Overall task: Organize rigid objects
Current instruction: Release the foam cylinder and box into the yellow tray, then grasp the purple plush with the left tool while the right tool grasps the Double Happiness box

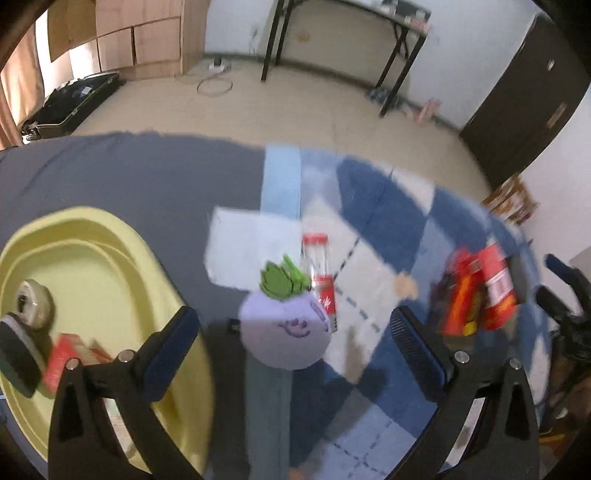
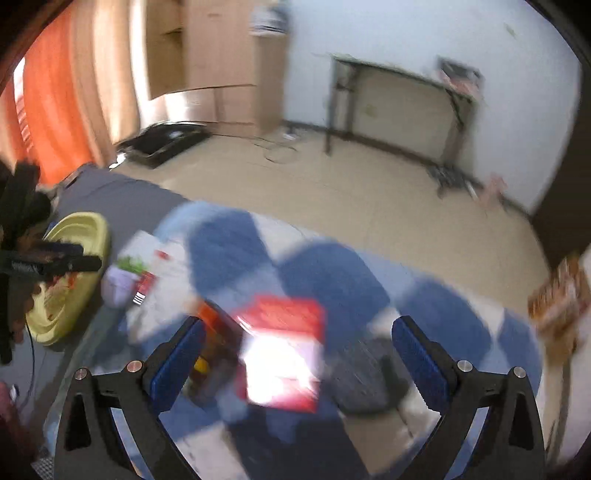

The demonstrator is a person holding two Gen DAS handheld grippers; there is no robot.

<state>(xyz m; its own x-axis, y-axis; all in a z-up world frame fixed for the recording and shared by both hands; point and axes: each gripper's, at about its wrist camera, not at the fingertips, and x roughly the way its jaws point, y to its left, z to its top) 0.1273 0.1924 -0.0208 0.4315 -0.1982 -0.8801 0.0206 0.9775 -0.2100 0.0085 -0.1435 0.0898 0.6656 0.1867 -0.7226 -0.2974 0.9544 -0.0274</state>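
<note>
Both wrist cameras look steeply down from close above, sharing the checkered blanket (image 1: 369,184) and yellow tub (image 2: 92,229).

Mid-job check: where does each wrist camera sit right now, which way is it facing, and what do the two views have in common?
Left wrist: on the left gripper, angled down at the bed; purple plush between its open fingers, yellow basin left.
Right wrist: on the right gripper, angled down over the red box; open fingers, left gripper and hand at left edge.
Shared: basin, plush, red box, checked blanket, black desk.
</note>
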